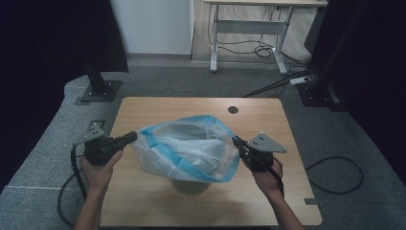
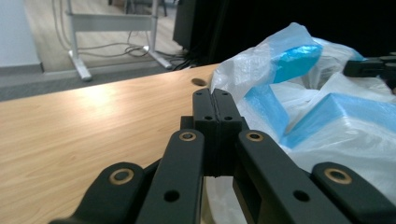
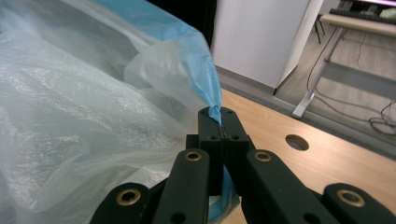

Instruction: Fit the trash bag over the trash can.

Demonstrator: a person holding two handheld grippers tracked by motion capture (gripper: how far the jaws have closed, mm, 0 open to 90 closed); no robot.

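Translucent blue-edged plastic bag [image 1: 189, 148] stretched between both tongs over a grey bin [image 1: 192, 186], left gripper [image 1: 130, 138] clamped on its left rim, right gripper [image 3: 219, 114] pinching its right blue edge, no readable writing.

This looks like a lab or test room. A bare wooden table [image 1: 143, 201] stands on grey carpet [image 1: 33, 158], black curtains [image 1: 43, 43] hang at nine and three o'clock, and at twelve o'clock a height-adjustable desk [image 1: 249, 28] stands over loose cables [image 1: 258, 48].
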